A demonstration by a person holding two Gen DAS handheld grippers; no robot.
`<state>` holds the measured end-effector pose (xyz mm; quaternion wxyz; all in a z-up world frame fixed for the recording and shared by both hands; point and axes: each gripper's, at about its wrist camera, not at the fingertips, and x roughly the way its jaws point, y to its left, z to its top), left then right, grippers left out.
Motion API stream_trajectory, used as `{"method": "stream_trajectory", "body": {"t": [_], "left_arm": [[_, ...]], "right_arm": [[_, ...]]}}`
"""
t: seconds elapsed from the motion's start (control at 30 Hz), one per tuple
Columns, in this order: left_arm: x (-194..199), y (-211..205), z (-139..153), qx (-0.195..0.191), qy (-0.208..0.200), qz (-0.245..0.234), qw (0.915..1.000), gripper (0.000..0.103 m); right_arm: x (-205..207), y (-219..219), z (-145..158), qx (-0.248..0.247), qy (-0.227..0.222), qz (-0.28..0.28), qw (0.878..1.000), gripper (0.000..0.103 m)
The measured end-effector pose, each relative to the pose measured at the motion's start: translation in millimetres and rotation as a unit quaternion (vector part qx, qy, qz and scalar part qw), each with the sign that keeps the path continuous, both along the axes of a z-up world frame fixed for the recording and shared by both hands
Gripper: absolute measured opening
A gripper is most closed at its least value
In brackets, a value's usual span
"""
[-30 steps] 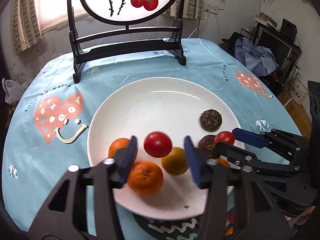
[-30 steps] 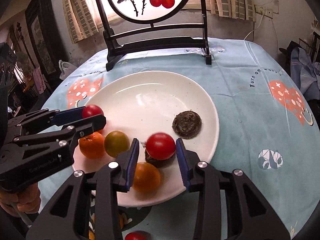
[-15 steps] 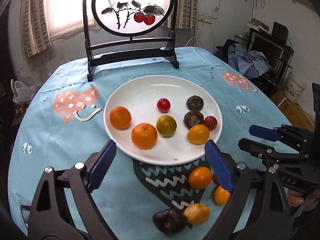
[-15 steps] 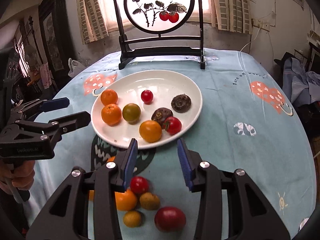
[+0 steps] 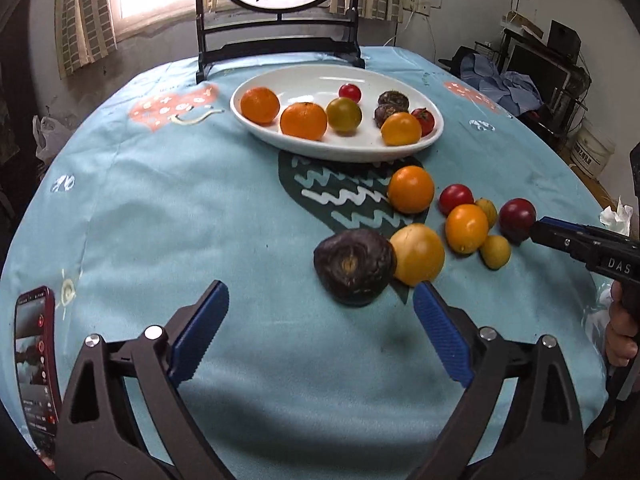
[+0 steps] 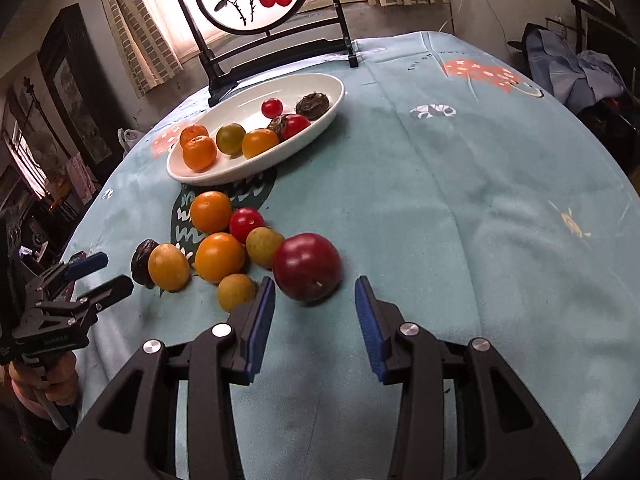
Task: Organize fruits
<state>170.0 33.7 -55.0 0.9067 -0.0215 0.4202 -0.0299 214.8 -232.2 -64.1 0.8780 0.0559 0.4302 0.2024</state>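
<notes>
A white plate (image 5: 280, 138) (image 6: 312, 126) holds several fruits: oranges, tomatoes and dark wrinkled fruits. Loose fruits lie on the blue cloth in front of it. My left gripper (image 5: 320, 300) is open and empty, low over the cloth just before a dark wrinkled fruit (image 5: 354, 266) and a yellow fruit (image 5: 418, 254). My right gripper (image 6: 315, 289) is open and empty, its jaws just short of a big dark red fruit (image 6: 307, 266). An orange (image 6: 211, 212), a red tomato (image 6: 246, 222) and small yellow fruits lie left of it.
A black framed screen (image 5: 280, 12) stands behind the plate. A red phone (image 5: 34, 356) lies at the table's left front edge. A crumpled tissue (image 5: 618, 218) is at the right edge. Furniture and clothes stand beyond the table.
Both grippers let go of their red tomatoes on the plate, opened, and pulled back and down toward the loose fruits at the table's front.
</notes>
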Motion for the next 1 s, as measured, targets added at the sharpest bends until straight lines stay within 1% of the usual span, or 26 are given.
{"method": "stream_trajectory", "body": {"t": [0.07, 0.17, 0.37, 0.67, 0.83, 1.0], "left_arm": [[-2, 6, 0, -0.017, 0.000, 0.009, 0.9998, 0.095], [-2, 8, 0, -0.025, 0.001, 0.012, 0.9996, 0.095], [0, 0, -1, -0.011, 0.008, 0.004, 0.9999, 0.095], [1, 0, -3, -0.010, 0.013, 0.003, 0.9999, 0.095], [1, 0, -3, -0.011, 0.013, 0.004, 0.9999, 0.095], [2, 0, -4, -0.012, 0.014, 0.003, 0.9998, 0.095]], "right_arm": [[1, -1, -2, 0.001, 0.007, -0.005, 1.000, 0.042], [2, -1, -6, 0.003, 0.021, -0.007, 1.000, 0.042], [1, 4, -6, -0.016, 0.019, -0.004, 1.000, 0.042], [12, 15, -4, -0.021, 0.016, 0.017, 1.000, 0.042], [20, 26, -4, -0.040, 0.012, 0.029, 0.999, 0.042], [24, 29, -6, -0.045, 0.015, 0.027, 0.999, 0.042]]}}
